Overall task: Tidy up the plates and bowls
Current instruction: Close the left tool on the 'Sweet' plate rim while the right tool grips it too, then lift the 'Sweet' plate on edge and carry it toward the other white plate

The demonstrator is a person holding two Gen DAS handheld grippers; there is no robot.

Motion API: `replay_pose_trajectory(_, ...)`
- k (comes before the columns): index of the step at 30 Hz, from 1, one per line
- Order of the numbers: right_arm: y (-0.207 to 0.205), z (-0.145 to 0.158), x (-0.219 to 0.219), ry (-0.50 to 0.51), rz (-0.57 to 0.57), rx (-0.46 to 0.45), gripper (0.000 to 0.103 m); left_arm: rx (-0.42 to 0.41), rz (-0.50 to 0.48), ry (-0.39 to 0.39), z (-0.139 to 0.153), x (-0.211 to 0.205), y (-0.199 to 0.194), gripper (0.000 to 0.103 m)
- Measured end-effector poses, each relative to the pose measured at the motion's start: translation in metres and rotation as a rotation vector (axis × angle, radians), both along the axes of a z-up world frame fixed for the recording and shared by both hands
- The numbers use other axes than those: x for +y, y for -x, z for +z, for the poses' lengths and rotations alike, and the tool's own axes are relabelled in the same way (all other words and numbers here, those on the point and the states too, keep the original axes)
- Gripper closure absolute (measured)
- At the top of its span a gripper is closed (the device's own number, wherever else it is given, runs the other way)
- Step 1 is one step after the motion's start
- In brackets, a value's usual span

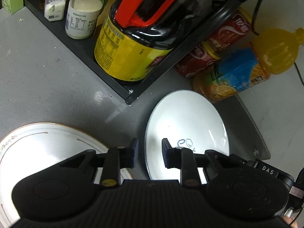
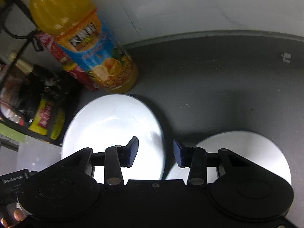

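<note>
Your three plates lie separate on the counter (image 1: 47, 79), none stacked yet: white plate (image 1: 187, 125) in middle, gold-rim plate (image 1: 43, 148) to the left, grey plate (image 2: 247, 152) to the right. Left gripper (image 1: 149, 153) and right gripper (image 2: 155, 153) both have fingers apart, holding nothing. Rack (image 1: 106, 76) and juice bottle (image 2: 91, 47) crowd the back; free room is at right.

The near part of the gold-rimmed plate (image 1: 43, 146) lies hidden under the left tongs (image 1: 150, 152), and the picture's left edge cuts it. The blue-rimmed plate (image 1: 186, 121) loses its near rim behind the same tongs. In the right view the third plate (image 2: 245, 152) is half covered by the right tongs (image 2: 155, 152). The rack's jars (image 2: 45, 114) at far left are too blurred to read.
</note>
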State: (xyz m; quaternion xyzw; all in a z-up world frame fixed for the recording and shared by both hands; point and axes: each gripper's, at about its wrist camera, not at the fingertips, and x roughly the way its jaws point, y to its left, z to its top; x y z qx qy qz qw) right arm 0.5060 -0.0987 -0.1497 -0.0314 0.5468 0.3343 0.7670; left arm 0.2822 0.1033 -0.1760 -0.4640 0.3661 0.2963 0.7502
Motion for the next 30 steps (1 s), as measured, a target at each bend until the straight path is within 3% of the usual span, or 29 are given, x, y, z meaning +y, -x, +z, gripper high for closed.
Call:
replay_pose_trajectory(13,-0.001,-0.03,0.017,0.042,0.021,0.04,0.084,0.007,-0.029,0.062,-0.025,0.011,-0.021,0.087)
replay_pose_trajectory(17,0.0,-0.028,0.018,0.048,0.022,0.034,0.085,0.031,-0.042,0.096,-0.037,0.014,-0.028,0.095)
replay_pose_trajectory(30,0.016,0.003,-0.003,-0.06,-0.011,0.015,0.097,0.027,-0.099,0.114,-0.031,0.031,-0.026,0.095)
